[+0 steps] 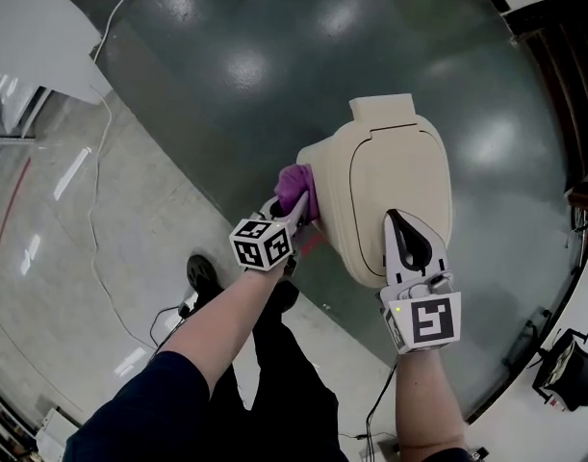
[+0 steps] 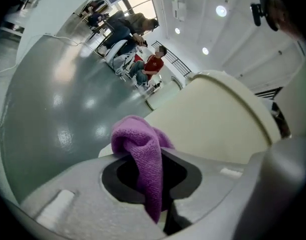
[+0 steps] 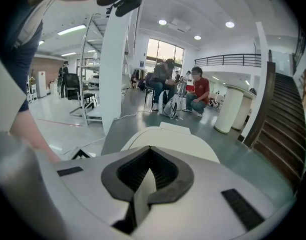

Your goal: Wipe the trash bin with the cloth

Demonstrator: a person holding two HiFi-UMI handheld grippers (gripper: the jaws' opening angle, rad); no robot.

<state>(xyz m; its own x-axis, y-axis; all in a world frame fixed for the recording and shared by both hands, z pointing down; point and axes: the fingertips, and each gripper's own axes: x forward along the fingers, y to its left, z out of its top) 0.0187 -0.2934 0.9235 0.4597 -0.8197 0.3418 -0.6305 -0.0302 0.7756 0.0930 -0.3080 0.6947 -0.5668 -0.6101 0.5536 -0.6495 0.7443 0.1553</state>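
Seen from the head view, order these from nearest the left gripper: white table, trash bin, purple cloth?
1. Purple cloth, clamped in its jaws.
2. Trash bin, immediately right of the cloth.
3. White table, far upper left.

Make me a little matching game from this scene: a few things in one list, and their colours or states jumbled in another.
Things:
1. cloth
2. trash bin
3. right gripper
4. floor

Colours or states:
A. cream-coloured, lid closed
B. shut and empty, poised over the bin's top
C. purple, pinched in the left gripper against the bin's side
D. dark green and glossy

Right pairs: 1-C, 2-A, 3-B, 4-D.
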